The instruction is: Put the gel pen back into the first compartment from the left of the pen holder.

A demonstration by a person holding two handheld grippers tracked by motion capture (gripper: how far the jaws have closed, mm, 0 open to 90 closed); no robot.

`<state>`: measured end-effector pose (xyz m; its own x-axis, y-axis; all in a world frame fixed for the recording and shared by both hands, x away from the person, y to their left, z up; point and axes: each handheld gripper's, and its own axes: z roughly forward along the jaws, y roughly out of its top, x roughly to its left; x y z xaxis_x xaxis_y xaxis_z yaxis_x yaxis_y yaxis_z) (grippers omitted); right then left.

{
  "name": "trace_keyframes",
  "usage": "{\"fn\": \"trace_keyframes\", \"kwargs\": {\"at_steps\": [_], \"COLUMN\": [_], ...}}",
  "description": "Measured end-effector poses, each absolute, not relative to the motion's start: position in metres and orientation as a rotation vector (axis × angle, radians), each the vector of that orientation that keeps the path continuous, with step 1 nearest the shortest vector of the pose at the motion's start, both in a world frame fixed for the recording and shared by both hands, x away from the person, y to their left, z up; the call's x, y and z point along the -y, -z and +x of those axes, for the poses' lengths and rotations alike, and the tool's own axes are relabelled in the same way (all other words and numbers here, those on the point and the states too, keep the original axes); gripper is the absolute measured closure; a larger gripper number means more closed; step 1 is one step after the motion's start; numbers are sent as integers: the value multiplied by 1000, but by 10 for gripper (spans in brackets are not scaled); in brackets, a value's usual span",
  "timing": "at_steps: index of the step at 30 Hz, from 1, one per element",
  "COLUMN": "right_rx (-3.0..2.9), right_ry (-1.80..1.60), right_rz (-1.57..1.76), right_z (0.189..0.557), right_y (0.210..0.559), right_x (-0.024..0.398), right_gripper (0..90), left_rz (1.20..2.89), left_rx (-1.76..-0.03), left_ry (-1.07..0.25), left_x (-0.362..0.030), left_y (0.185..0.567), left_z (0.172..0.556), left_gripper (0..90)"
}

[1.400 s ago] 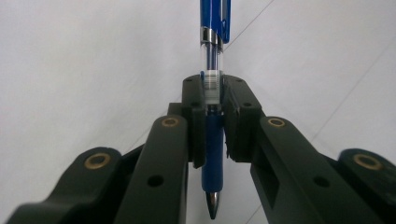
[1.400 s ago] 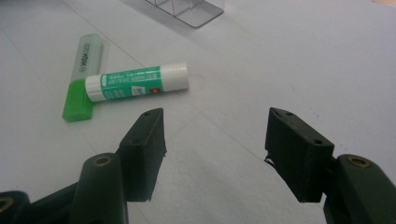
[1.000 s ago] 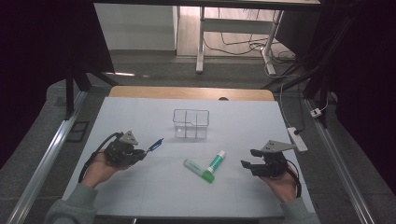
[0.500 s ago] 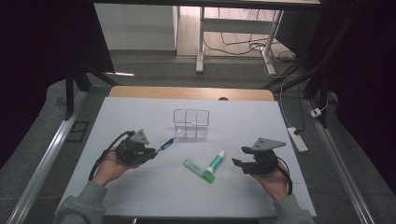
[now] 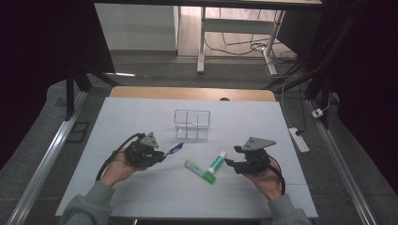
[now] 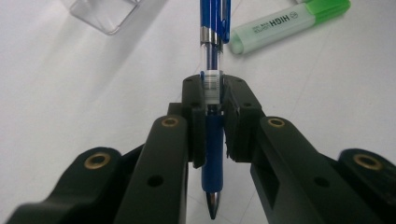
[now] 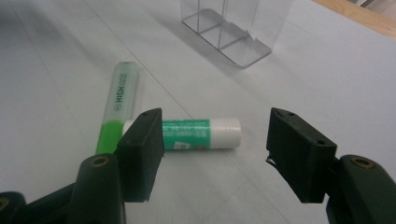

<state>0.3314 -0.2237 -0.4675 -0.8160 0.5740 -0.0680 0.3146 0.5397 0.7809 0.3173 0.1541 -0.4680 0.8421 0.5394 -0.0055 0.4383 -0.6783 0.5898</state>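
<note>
My left gripper (image 5: pixel 162 156) (image 6: pixel 213 98) is shut on a blue pen (image 5: pixel 176 148) (image 6: pixel 214 56), clamped across its barrel with the clip end pointing away and the tip toward the camera. A green highlighter (image 5: pixel 199 171) (image 6: pixel 289 21) (image 7: pixel 116 109) lies on the white table mat (image 5: pixel 141 117). A green-and-white glue stick (image 5: pixel 217 162) (image 7: pixel 201 133) rests against it. My right gripper (image 5: pixel 230 162) (image 7: pixel 212 149) stands open just right of the glue stick, its jaws wide apart with the stick lying beyond them, untouched. A clear plastic divided holder (image 5: pixel 191 124) (image 7: pixel 236 28) (image 6: pixel 105 14) stands behind.
Bare white mat spreads around the items and toward the near edge. A wooden table edge (image 5: pixel 192 93) runs along the back. A power strip (image 5: pixel 298 139) lies off the mat at the right.
Both hands have slid inward: the left gripper with the pen moved right toward the holder, the right gripper moved left toward the glue stick.
</note>
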Motion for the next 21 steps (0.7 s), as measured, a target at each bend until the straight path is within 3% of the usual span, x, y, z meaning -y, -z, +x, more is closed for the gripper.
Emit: {"fn": "trace_keyframes", "kwargs": {"at_steps": [21], "right_rx": [-2501], "right_ry": [-1130], "right_rz": [609], "right_z": [328], "right_y": [457], "right_x": [187], "right_gripper": [357], "left_rz": [2474], "left_rx": [-619], "left_ry": [-206], "left_x": [-125], "left_y": [471], "left_z": [320], "left_gripper": [791]}}
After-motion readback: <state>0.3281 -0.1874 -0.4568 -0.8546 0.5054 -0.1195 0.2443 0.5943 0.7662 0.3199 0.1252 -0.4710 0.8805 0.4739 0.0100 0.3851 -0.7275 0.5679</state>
